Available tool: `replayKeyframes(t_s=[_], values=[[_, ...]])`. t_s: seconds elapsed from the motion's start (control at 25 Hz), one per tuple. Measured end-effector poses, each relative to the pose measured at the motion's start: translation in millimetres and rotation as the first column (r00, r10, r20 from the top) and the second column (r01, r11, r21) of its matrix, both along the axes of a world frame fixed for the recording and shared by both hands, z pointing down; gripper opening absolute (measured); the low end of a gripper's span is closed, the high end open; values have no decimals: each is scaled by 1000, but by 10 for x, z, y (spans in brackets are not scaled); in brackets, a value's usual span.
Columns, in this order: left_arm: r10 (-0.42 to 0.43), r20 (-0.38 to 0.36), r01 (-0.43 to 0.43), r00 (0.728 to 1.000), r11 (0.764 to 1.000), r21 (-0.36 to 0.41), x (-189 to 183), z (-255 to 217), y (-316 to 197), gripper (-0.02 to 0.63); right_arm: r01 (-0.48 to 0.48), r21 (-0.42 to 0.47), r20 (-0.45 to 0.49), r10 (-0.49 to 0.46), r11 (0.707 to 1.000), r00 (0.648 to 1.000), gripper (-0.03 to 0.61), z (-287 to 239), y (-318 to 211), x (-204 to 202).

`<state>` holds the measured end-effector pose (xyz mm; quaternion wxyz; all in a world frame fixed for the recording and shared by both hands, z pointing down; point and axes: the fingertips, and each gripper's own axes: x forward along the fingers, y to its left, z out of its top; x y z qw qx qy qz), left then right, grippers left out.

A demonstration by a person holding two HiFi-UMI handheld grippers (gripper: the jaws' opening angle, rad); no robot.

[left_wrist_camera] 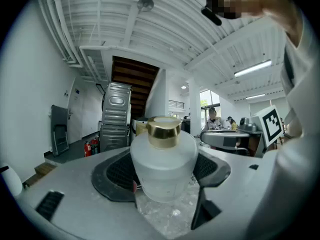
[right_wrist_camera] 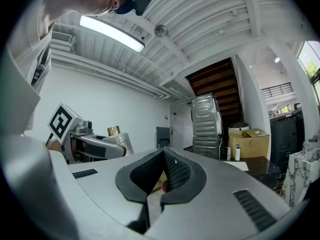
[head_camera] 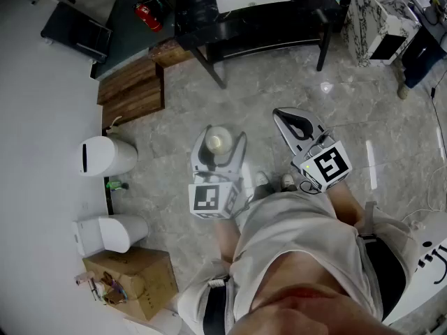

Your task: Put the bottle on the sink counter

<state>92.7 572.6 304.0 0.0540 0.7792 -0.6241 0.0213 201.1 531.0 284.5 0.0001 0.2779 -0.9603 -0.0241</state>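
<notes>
A frosted white bottle (head_camera: 218,142) with a gold cap stands upright between the jaws of my left gripper (head_camera: 219,153), held above the marble floor in front of the person's body. In the left gripper view the bottle (left_wrist_camera: 164,164) fills the gap and both black pads (left_wrist_camera: 116,176) press on its sides. My right gripper (head_camera: 288,121) hangs to the right of it, apart from the bottle. Its pads (right_wrist_camera: 177,171) are closed together with nothing between them. The right gripper view shows the bottle (right_wrist_camera: 120,141) at the left. No sink counter is in view.
Two white bins (head_camera: 105,155) and a cardboard box (head_camera: 136,278) stand along the left wall. Wooden steps (head_camera: 133,89) and a dark table (head_camera: 251,12) lie ahead, a marble-patterned box (head_camera: 377,19) at far right. Stacked metal machines (left_wrist_camera: 116,116) stand across the room.
</notes>
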Motion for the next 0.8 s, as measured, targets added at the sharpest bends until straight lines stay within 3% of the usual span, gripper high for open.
replayKeyframes(t_s=[0.16, 0.44, 0.8], values=[[-5, -1, 5, 1000, 1000, 0, 128, -9, -30, 328, 7, 7, -28, -6, 1000, 1000, -3, 62, -17, 67], [-10, 16, 10, 1000, 1000, -2, 242, -15, -44, 328, 25, 11, 9, -25, 1000, 1000, -2, 58, -5, 143], [-13, 25, 13, 1000, 1000, 16, 46, -84, -226, 328, 38, 19, -17, -38, 999, 999, -3, 26, -190, -117]])
